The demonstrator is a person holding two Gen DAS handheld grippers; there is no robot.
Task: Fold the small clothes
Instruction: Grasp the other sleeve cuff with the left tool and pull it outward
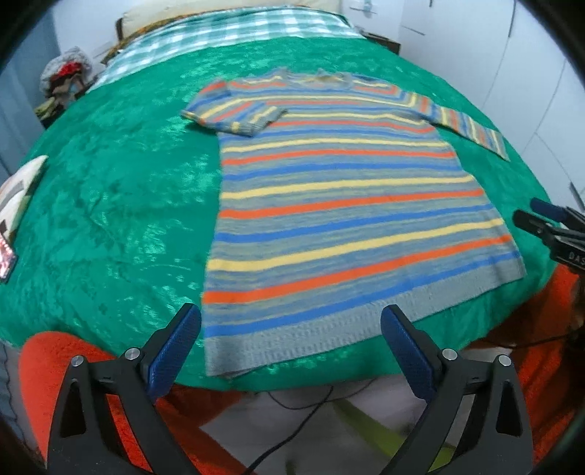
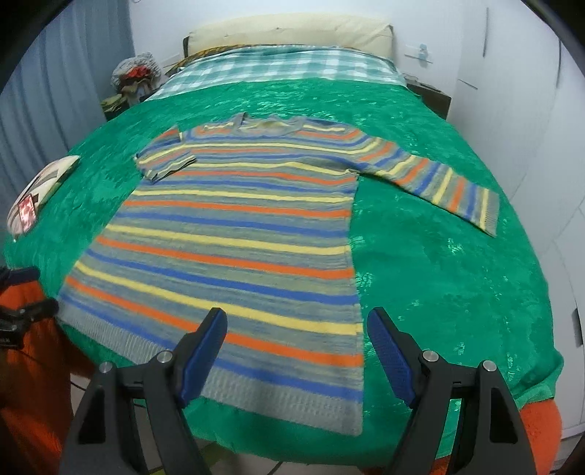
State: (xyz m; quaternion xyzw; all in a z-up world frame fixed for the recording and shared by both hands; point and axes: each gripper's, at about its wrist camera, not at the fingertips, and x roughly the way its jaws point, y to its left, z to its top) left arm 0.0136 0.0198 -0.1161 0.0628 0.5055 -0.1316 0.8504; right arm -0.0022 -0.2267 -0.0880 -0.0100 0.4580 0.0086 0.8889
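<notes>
A striped sweater in grey, blue, orange and yellow lies flat on the green bedspread, hem toward me. Its left sleeve is folded over the chest; the right sleeve stretches out straight. My left gripper hovers open over the hem's left part, nothing between its blue pads. My right gripper stands open above the sweater near the hem's right corner, also empty. The right gripper shows at the right edge of the left wrist view.
A phone with a lit screen and a booklet lie at the bed's left edge. A heap of clothes sits at the far left by the pillow. An orange blanket hangs below the bedspread. Cables run on the floor.
</notes>
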